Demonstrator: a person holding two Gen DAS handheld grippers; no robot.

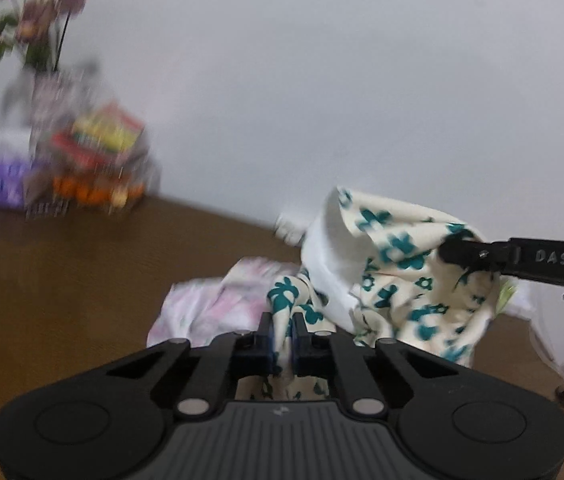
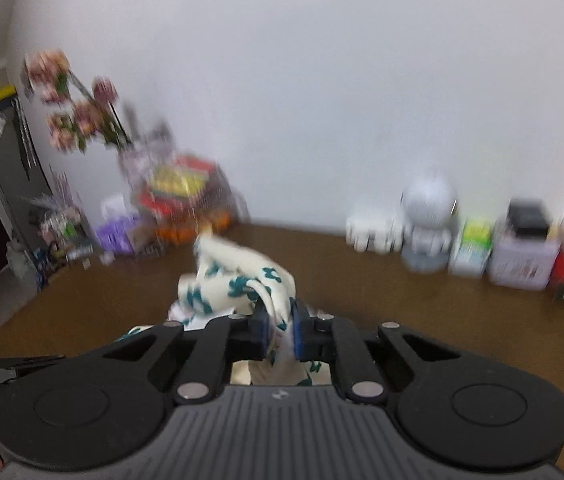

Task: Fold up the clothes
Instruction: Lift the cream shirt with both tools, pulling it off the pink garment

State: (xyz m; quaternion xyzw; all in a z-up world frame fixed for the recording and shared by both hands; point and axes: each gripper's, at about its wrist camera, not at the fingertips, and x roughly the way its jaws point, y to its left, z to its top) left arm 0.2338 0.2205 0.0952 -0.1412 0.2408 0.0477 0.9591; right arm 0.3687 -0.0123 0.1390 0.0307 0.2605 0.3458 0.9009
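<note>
Both grippers clamped on the flower-print garment [image 1: 398, 264], lifted clear above the brown worktop [image 1: 62, 280]. Left gripper [image 1: 282, 330]: fingers pinching a bunched fold. Right gripper [image 2: 280, 330]: fingers likewise nipping cloth at another spot. Fabric hangs crumpled between them; a pale pink garment [image 1: 206, 304] lies underneath. Judgement: best to draw the two holds apart until the edge goes taut, then lift enough to shake loose the folds, keeping clear of the pink piece.
</note>
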